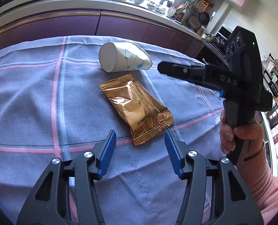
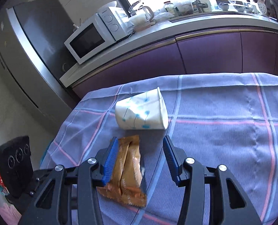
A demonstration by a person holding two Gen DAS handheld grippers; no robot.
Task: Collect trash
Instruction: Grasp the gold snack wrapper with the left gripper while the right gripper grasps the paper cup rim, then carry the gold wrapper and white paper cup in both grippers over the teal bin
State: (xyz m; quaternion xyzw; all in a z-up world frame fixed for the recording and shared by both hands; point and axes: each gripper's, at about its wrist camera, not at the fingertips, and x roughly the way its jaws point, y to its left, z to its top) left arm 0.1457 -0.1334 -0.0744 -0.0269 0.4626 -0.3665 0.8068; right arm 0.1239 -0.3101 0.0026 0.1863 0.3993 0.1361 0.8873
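Wrapper (image 1: 137,110) lies on cloth (image 1: 35,97), cup (image 1: 124,59) just beyond it; left gripper (image 1: 139,140) and right gripper (image 2: 140,148) both released, empty.

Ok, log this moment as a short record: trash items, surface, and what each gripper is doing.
surface: checked tablecloth
trash 1: paper cup, lying on its side
trash 2: gold snack wrapper, flat, nearer than the cup
left gripper: open, empty, near the wrapper's closest end
right gripper: open, over the wrapper, nothing gripped
in background: microwave on the counter
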